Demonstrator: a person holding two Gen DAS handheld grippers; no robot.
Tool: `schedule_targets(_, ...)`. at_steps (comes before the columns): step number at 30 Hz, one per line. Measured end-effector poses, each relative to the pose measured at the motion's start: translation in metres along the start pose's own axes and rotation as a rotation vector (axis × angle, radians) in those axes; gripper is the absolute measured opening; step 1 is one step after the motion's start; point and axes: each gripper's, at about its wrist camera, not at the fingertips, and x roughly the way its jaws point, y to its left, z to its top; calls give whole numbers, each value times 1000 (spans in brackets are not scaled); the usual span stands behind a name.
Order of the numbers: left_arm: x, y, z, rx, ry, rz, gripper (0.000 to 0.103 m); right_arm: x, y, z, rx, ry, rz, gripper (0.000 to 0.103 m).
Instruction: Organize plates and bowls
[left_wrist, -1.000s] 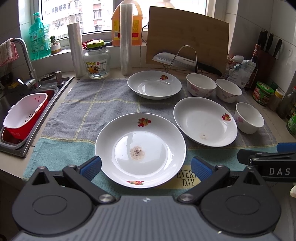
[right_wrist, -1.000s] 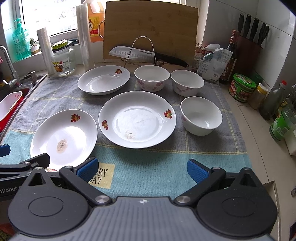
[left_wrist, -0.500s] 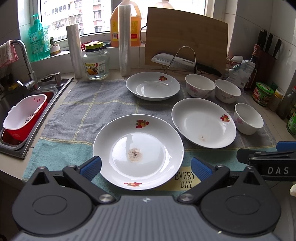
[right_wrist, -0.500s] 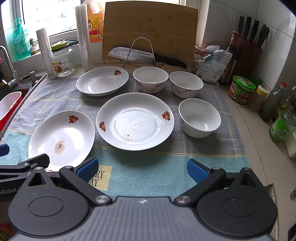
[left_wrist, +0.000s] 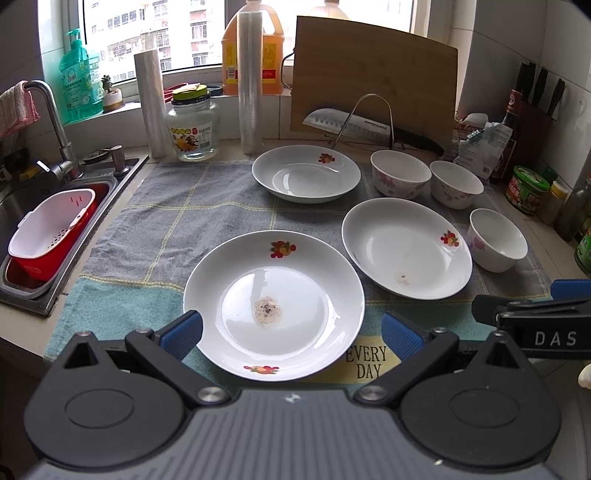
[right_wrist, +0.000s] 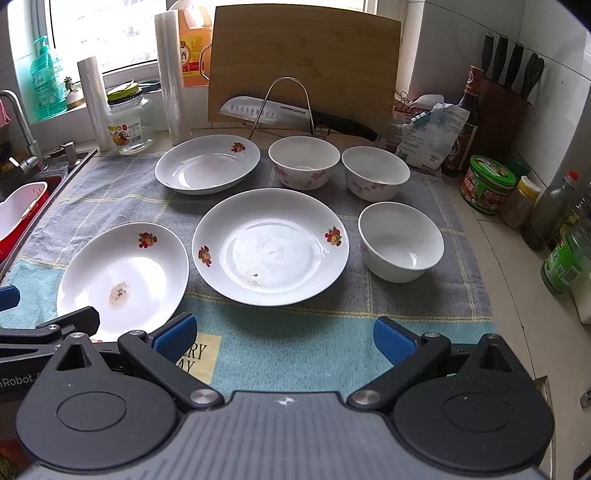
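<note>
Left view: left gripper (left_wrist: 291, 330) spread wide, holding nothing — low over the near plate (left_wrist: 273, 304) with a crumb spot. Second plate (left_wrist: 406, 247) just to its right, third plate (left_wrist: 306, 172) farther back, all on the towel (left_wrist: 177, 221).

Right view: right gripper (right_wrist: 284, 336) spread wide too, empty, above bare towel. Three bowls (right_wrist: 400, 242) right of the plates — apart, not stacked.

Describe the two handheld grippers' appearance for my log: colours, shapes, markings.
Both look alike. The left gripper and right gripper each have a grey ribbed body, two round black housings, black linkage arms with silver pivot pins, and blue ridged pads on the jaws. White lettering reading "DAS" marks the right gripper's side in the left wrist view. No cables or sleeves show.
</note>
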Motion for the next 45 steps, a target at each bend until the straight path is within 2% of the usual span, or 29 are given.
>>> schedule_targets(11,3,-8,-7,8,-18,7,102,9,-9,1,-51,-17,55,103)
schedule_targets(18,4,-10,-15,-5,-58,15,102,19,-16,3,-98,-46,148,103)
schedule_targets(26,3,-11,-22,-20,-93,68,102,36,-17,-3,-158,-30,258,103)
schedule_targets(37,5,5,-22,-56,-89,93,102,55,5,-15,-267,4,350,103)
schedule_targets(45,18,31,-21,-38,-78,47,102,72,32,-19,-292,13,381,103)
